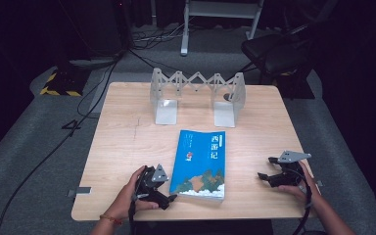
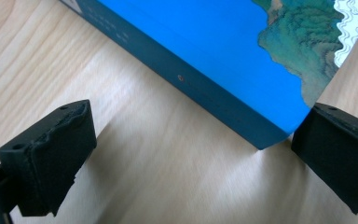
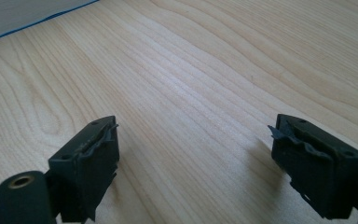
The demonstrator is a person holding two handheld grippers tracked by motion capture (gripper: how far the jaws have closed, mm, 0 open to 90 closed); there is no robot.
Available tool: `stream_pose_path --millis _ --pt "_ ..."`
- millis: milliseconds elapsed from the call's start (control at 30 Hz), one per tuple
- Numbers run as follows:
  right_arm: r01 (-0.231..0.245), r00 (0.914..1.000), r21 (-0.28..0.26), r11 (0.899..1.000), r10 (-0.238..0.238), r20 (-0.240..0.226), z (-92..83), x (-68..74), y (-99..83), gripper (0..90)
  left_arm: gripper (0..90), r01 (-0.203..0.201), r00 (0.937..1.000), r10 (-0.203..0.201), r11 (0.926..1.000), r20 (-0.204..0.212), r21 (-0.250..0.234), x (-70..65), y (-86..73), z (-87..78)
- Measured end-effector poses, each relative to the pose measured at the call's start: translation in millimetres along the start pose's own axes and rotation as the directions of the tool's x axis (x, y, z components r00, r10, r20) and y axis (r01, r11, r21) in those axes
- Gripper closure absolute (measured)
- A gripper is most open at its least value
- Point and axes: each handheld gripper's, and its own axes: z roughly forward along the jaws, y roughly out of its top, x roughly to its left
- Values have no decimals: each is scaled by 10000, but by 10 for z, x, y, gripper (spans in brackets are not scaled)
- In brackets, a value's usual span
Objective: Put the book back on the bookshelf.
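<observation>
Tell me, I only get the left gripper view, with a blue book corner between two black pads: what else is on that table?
Observer: Behind the book stands a grey fold-out book rack with two upright ends, near the far edge of the wooden table.
Operator: Is the book inside that rack?
Observer: No, it lies flat on its back, cover up, in front of the rack and apart from it.
Operator: Is there a second tool anywhere?
Observer: Yes, the right tool sits to the right of the book, held in a hand, jaws open over bare wood.
Operator: And mine, seen from above?
Observer: The left tool lies low at the book's near left corner, jaws open, nothing gripped.
</observation>
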Motion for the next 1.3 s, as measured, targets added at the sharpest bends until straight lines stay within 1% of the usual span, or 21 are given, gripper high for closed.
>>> stream_pose_path --millis 200,267,333,433,500,667,733,767,833,867,933,967,1000,1067,1100,1133,1167,1200,1233,1267,1300 --pt "37 10000 -8 10000 -37 -73 4 -7 5 152 1 -140 9998 140 9999 109 -53 51 155 132" --pt "64 9999 31 10000 -64 -107 4 -12 11 155 1 -174 9998 174 9998 129 -30 57 174 145" --pt "170 9996 41 9998 -169 -211 16 -17 34 190 3 -113 9999 113 9999 88 -26 56 190 159" --pt "295 9991 105 9995 -291 -323 30 -9 67 214 30 -162 9998 163 9999 64 -31 50 175 138" --pt "589 9977 266 9979 -579 -354 63 21 143 216 44 -60 10000 60 10000 -30 -59 58 132 94" --pt "1138 9915 309 9930 -1116 -671 134 88 335 234 45 133 9997 -133 9999 -193 15 166 16 -11" --pt "1436 9862 336 9891 -1402 -876 178 122 441 257 47 571 9968 -568 9984 -557 33 248 -21 -50" --pt "1591 9829 357 9866 -1549 -991 209 140 494 267 48 673 9955 -669 9977 -671 26 299 -39 -67" --pt "1763 9768 445 9833 -1692 -1314 280 169 603 293 49 1128 9875 -1155 9931 -1072 -311 416 -65 -62" --pt "1900 9738 544 9803 -1811 -1373 328 185 652 294 48 1215 9859 -1251 9918 -1115 -383 447 -52 -44" --pt "2041 9672 528 9775 -1930 -1652 395 206 710 319 20 1232 9855 -1264 9918 -1132 -343 488 20 26" --pt "2191 9638 703 9732 -2047 -1706 437 232 742 320 6 1284 9846 -1311 9912 -1157 -309 500 53 51" --pt "2277 9623 743 9709 -2128 -1692 457 247 758 321 6 1284 9846 -1311 9912 -1157 -309 500 53 51" --pt "2232 9616 663 9725 -2085 -1786 478 263 776 322 6 1426 9805 -1459 9892 -1314 -339 543 163 142" --pt "2240 9589 690 9721 -2072 -1940 511 289 800 322 6 1506 9782 -1542 9879 -1390 -360 554 192 166" --pt "2355 9573 721 9692 -2186 -1893 527 308 811 317 6 1595 9754 -1637 9864 -1476 -402 574 228 198" --pt "2479 9543 740 9660 -2303 -1903 546 332 821 310 6 1749 9707 -1790 9838 -1604 -395 607 267 227" --pt "2479 9533 721 9661 -2300 -1957 566 353 827 298 6 1967 9635 -2022 9793 -1755 -483 642 298 257" --pt "2390 9537 673 9687 -2212 -2038 581 372 822 278 6 2016 9603 -2070 9783 -1873 -474 669 329 278" --pt "2390 9537 673 9687 -2212 -2038 581 372 822 278 6 2016 9603 -2070 9783 -1873 -474 669 329 278" --pt "2377 9528 585 9696 -2210 -2080 590 388 813 272 6 1927 9652 -1976 9802 -1711 -448 690 366 309"
